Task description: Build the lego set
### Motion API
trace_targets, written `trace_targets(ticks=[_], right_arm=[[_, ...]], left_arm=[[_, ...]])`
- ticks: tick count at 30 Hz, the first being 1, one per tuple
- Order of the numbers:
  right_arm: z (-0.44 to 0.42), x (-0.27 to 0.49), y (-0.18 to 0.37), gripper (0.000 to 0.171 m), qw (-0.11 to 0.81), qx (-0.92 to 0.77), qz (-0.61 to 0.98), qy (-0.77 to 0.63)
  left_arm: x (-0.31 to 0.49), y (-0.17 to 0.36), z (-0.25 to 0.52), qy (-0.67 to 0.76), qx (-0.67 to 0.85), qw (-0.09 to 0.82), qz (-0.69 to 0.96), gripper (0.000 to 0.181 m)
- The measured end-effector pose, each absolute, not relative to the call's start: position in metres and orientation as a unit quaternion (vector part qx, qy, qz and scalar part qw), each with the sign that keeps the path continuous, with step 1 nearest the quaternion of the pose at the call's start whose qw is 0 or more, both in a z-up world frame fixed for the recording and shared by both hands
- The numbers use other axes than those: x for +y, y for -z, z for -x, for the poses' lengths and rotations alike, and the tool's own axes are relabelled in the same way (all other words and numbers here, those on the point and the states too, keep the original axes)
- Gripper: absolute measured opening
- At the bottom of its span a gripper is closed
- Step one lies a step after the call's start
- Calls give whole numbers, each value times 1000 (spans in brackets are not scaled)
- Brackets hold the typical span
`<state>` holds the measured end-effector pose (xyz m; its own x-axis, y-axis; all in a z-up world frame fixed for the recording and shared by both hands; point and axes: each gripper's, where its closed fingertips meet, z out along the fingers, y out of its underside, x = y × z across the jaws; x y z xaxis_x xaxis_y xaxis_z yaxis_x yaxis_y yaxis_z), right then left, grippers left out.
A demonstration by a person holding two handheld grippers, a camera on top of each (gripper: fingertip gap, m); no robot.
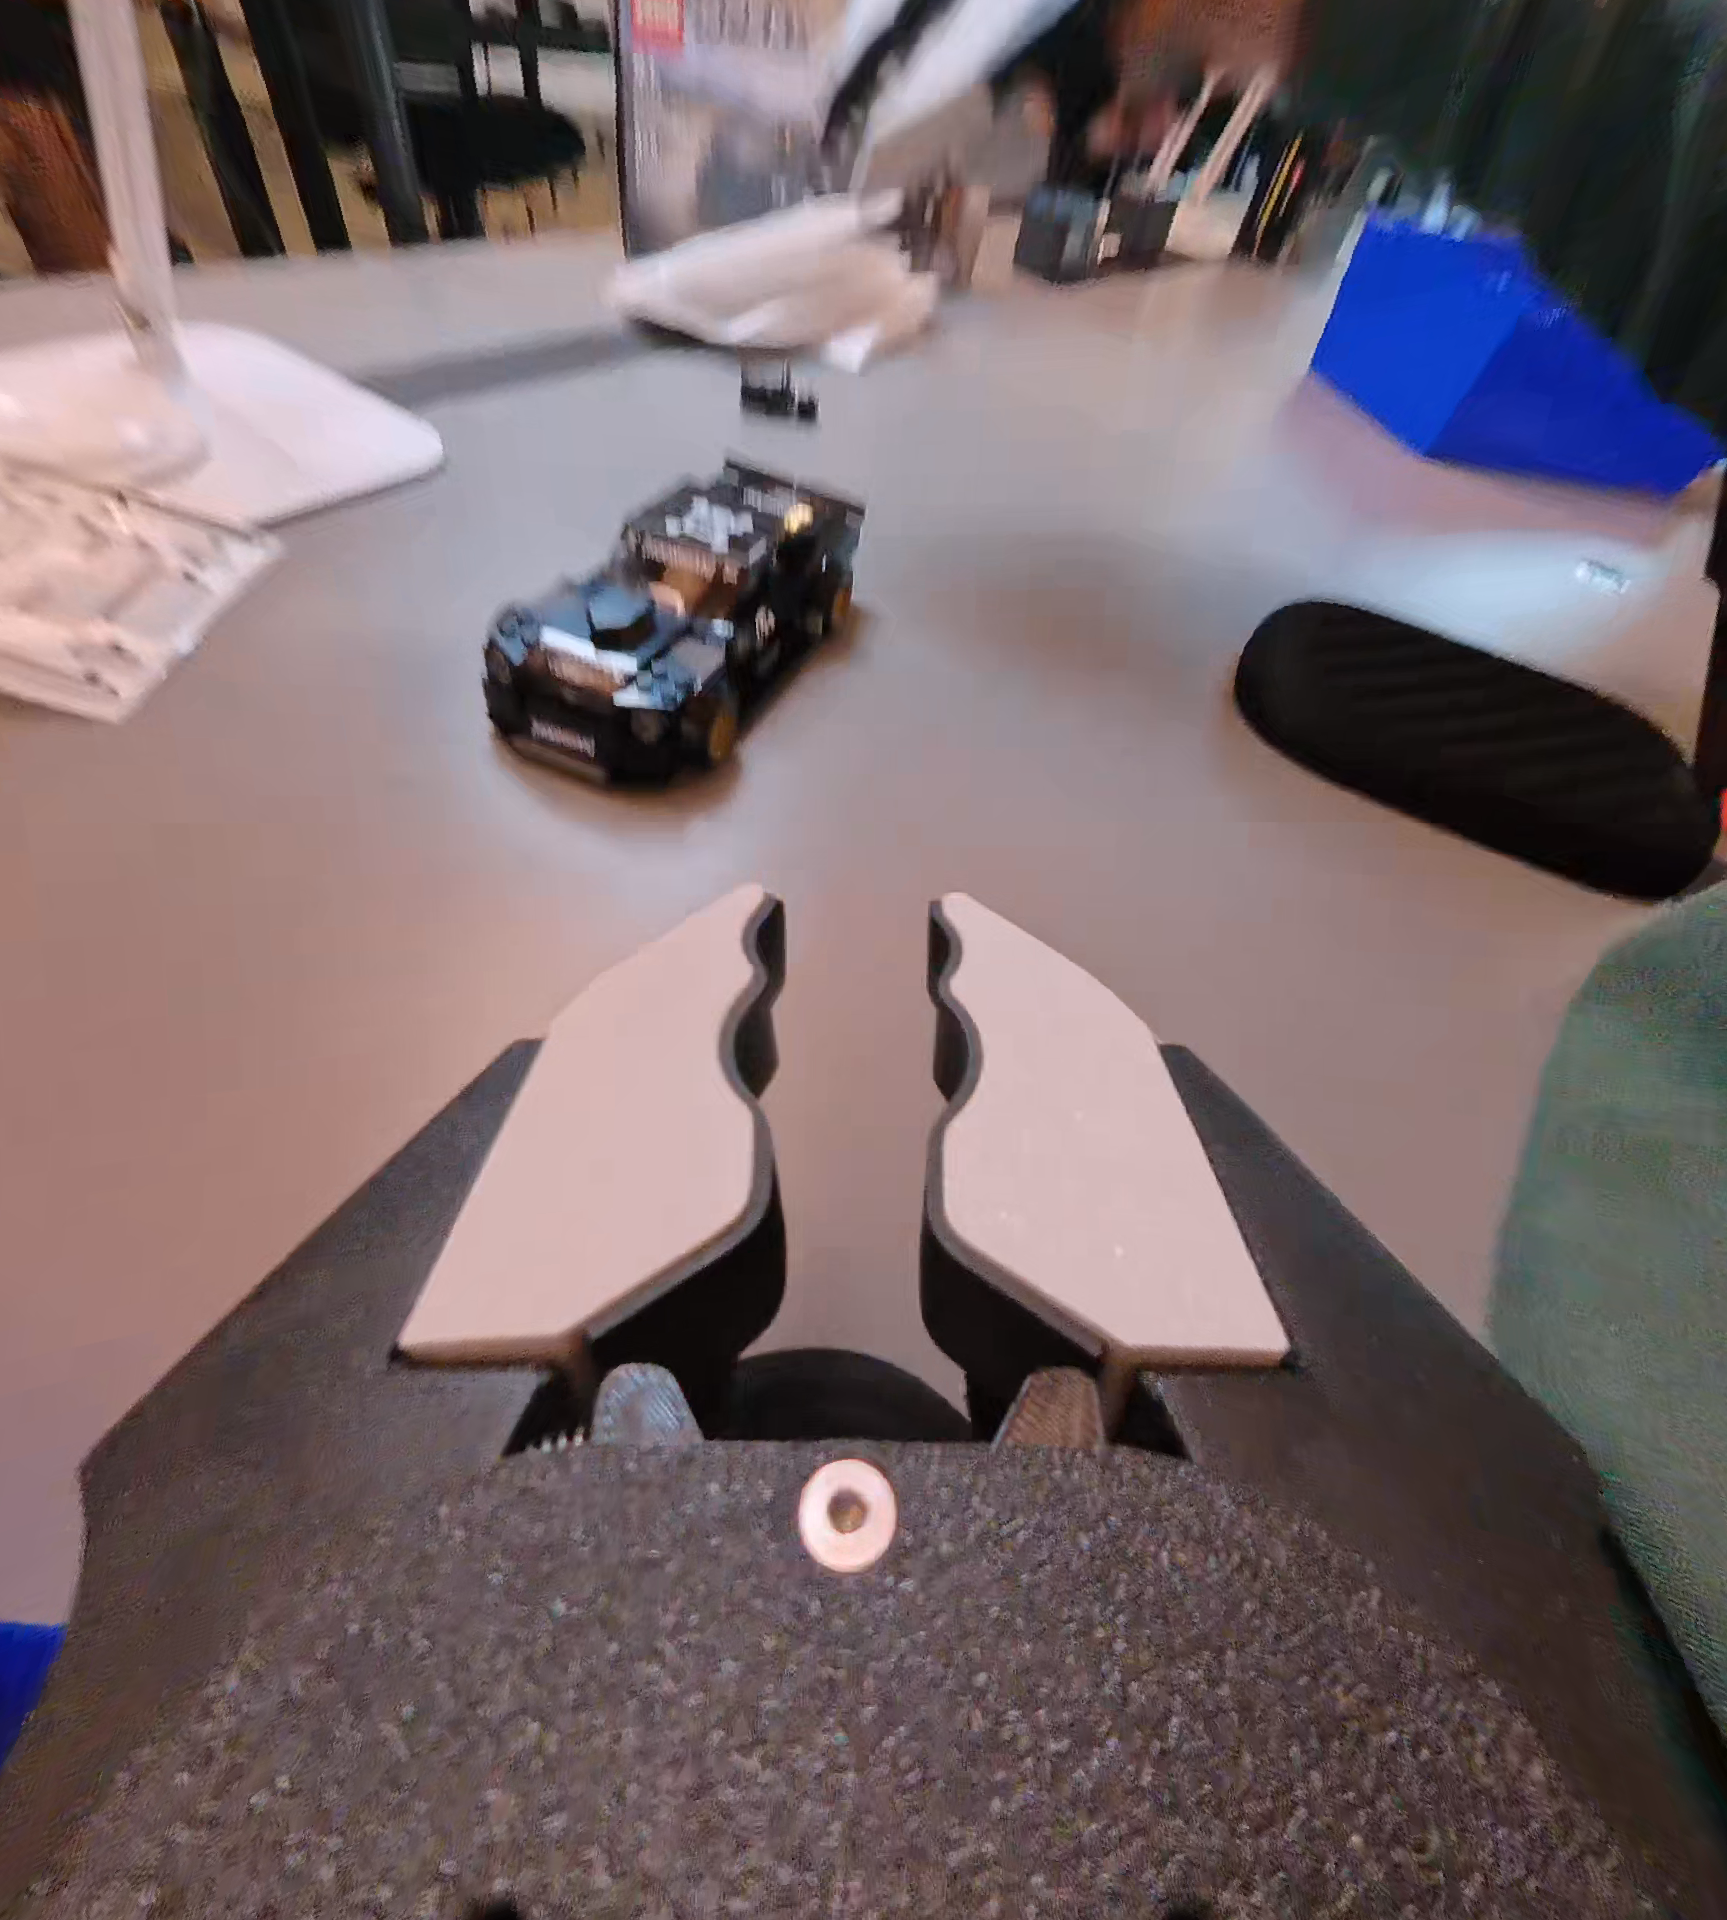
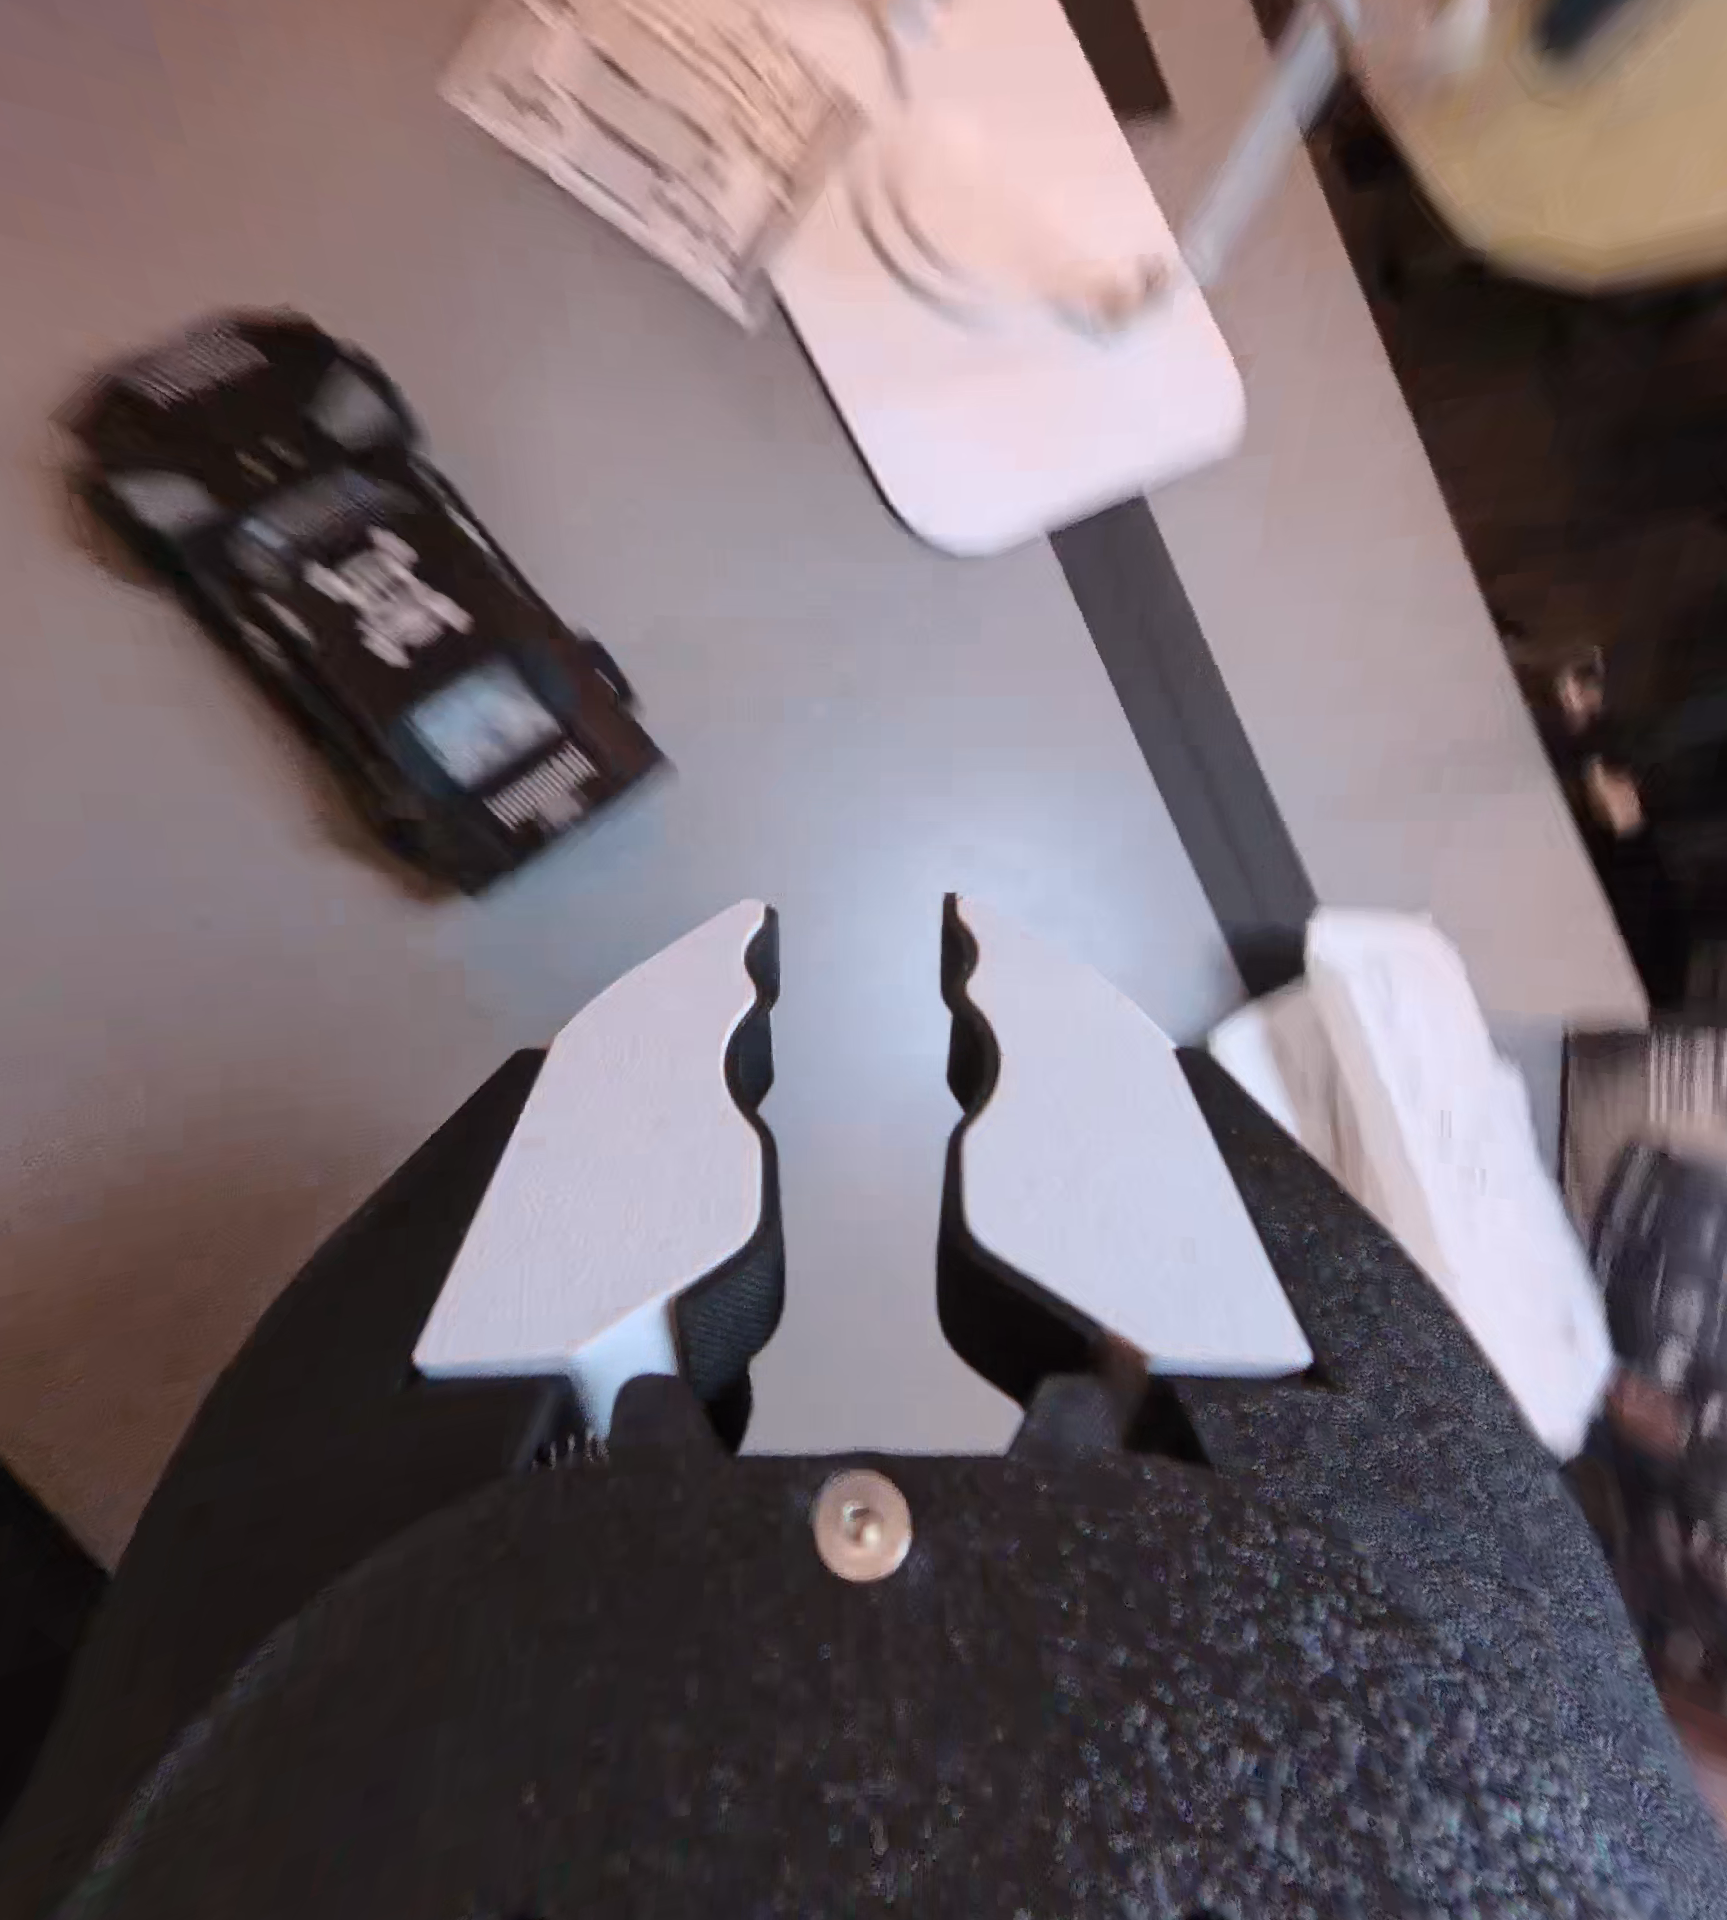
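Note:
A black lego car (image 1: 672, 634) stands on the grey table (image 1: 215, 935), ahead of my left gripper (image 1: 857, 914), which is open and empty and well short of it. A small black lego piece (image 1: 779, 395) lies behind the car. In the right wrist view the car (image 2: 360, 603) shows from above, blurred, up and to the left of my right gripper (image 2: 859, 920). That gripper is open, empty and held above the table (image 2: 838, 727).
A white lamp base (image 1: 246, 416) and an instruction booklet (image 1: 59, 592) lie at the left. A white plastic bag (image 1: 776, 286) and the set's box (image 1: 713, 114) are behind. A blue bin (image 1: 1493, 364) and a black oval object (image 1: 1461, 727) are at the right. A green sleeve (image 1: 1690, 1299) shows. My hands' fingertips stand some 30 centimetres from each other. Left tips and right tips are each some 30 centimetres from the black oval object (image 1: 1461, 727).

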<state>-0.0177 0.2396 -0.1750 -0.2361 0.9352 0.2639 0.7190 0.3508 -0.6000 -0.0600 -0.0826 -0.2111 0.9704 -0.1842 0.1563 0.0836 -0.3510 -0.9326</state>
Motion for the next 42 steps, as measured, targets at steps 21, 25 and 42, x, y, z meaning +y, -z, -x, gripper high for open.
trace_targets(ticks=[21, 25, 42], right_arm=[[7, 334, 274, 29, 336, -659, 663, -116], [7, 327, 279, 27, 339, -676, 646, -107], [0, 264, 227, 14, 379, -868, 315, 56]], left_arm=[[-72, 204, 59, 100, 39, 596, 796, 7], [-71, 204, 60, 115, 31, 598, 793, 7], [-71, 202, 61, 140, 26, 600, 787, 8]])
